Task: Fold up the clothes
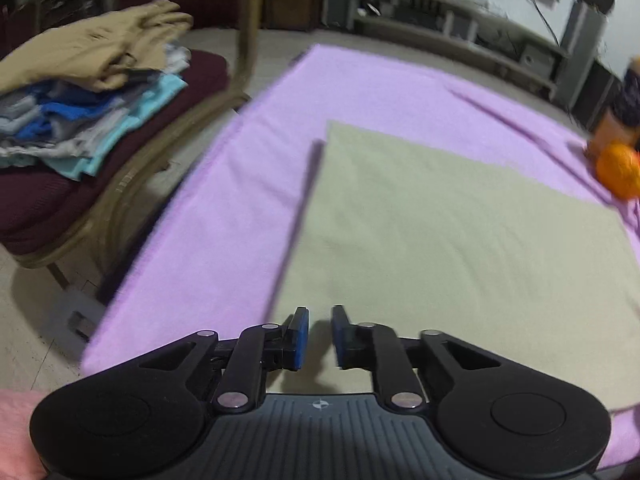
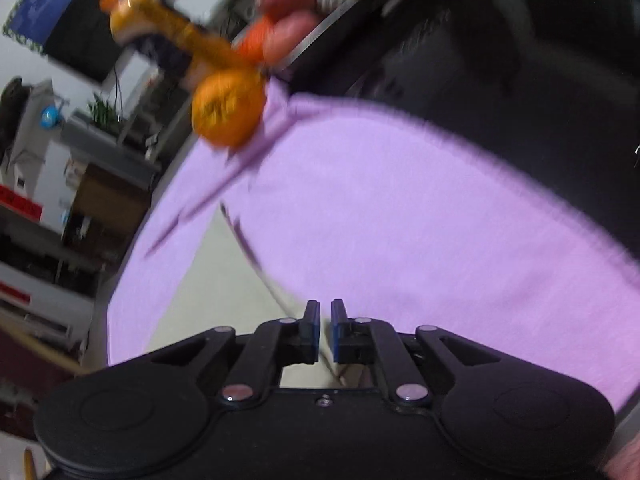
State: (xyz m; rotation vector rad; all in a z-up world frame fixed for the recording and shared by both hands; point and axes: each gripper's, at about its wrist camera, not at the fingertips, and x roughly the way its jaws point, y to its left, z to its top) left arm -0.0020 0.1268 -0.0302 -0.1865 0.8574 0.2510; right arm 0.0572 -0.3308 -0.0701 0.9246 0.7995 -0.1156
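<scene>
A beige cloth [image 1: 440,240] lies flat and smooth on the purple table cover [image 1: 220,200], its left edge straight. My left gripper [image 1: 320,334] hovers over the cloth's near left corner, its jaws a narrow gap apart with nothing between them. In the right wrist view the cloth [image 2: 192,280] shows as a beige wedge at the left of the purple cover [image 2: 400,220]. My right gripper [image 2: 325,330] sits over the cloth's right edge, pads almost together. No fabric shows between them. Both views are blurred.
A chair [image 1: 60,208] to the left carries a stack of folded clothes [image 1: 80,92]. An orange [image 2: 228,110], an orange bottle [image 2: 160,28] and red apples [image 2: 288,12] crowd the table's far right corner. Shelving [image 1: 460,24] lines the back wall.
</scene>
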